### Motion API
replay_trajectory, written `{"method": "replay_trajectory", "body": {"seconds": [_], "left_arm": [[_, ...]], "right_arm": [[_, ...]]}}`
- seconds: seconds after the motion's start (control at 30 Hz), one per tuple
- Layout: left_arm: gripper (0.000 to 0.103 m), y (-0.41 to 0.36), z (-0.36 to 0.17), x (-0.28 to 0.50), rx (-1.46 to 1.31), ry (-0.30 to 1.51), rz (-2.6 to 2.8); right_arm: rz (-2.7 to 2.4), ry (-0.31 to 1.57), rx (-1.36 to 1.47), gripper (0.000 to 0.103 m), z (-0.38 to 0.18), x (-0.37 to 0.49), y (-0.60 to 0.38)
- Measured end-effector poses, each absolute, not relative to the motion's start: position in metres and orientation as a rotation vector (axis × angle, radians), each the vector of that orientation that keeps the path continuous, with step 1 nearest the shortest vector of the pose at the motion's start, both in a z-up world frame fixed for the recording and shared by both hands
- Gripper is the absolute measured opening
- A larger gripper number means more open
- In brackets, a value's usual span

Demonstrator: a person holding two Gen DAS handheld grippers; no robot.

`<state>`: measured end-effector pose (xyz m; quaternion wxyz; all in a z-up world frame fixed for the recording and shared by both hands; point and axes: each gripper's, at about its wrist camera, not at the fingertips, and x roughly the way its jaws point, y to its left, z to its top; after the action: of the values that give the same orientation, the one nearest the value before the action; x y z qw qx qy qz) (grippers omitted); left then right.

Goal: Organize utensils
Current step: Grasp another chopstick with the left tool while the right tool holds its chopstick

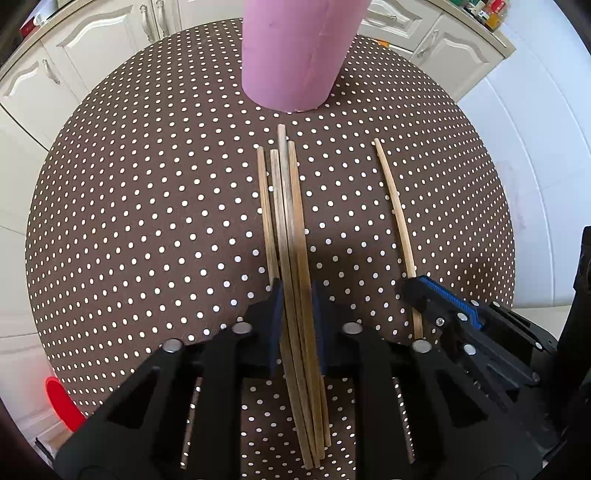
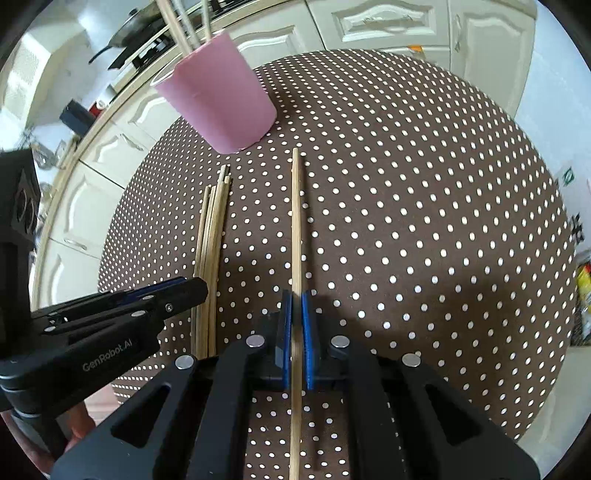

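A pink cup [image 1: 299, 51] stands on the dotted brown table; in the right wrist view the cup [image 2: 221, 96] holds a few sticks. My left gripper [image 1: 297, 291] is shut on a bundle of wooden chopsticks [image 1: 291, 236] that point toward the cup. One more chopstick lies just left of the bundle, outside the jaws. My right gripper [image 2: 296, 299] is shut on a single chopstick [image 2: 296, 221], which also shows in the left wrist view [image 1: 397, 218]. The right gripper [image 1: 439, 299] sits to the right of the left one. The bundle [image 2: 210, 251] and left gripper [image 2: 184, 291] show at left.
The round table [image 2: 424, 184] has a brown cloth with white dots. White kitchen cabinets [image 1: 92, 55] surround it, with a stove and pan [image 2: 140, 26] behind the cup. A red object [image 1: 61, 402] shows at the table's lower left edge.
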<state>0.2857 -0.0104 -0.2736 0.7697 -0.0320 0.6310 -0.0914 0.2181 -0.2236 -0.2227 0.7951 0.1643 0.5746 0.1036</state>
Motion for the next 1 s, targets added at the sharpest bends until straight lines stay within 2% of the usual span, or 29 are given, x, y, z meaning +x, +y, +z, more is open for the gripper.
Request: {"method": "replay_trajectory", "body": {"seconds": [0.17, 0.33, 0.6, 0.7, 1.0], "left_arm": [[0.009, -0.031, -0.283, 0.281, -0.042, 1.353, -0.193], [0.008, -0.074, -0.304, 0.232, 0.026, 1.338, -0.196], [0.008, -0.109, -0.306, 0.238, 0.096, 1.35, -0.158], [0.008, -0.106, -0.293, 0.265, 0.074, 1.347, -0.135], [0.006, -0.117, -0.288, 0.265, 0.026, 1.309, -0.133]], "right_arm": [[0.221, 1.23, 0.393, 0.005, -0.224, 0.212, -0.238], [0.238, 1.231, 0.4, 0.005, -0.223, 0.208, -0.24], [0.252, 1.233, 0.391, 0.004, -0.219, 0.215, -0.226], [0.245, 1.234, 0.395, 0.004, -0.218, 0.216, -0.226], [0.247, 1.222, 0.38, 0.005, -0.213, 0.213, -0.227]]}}
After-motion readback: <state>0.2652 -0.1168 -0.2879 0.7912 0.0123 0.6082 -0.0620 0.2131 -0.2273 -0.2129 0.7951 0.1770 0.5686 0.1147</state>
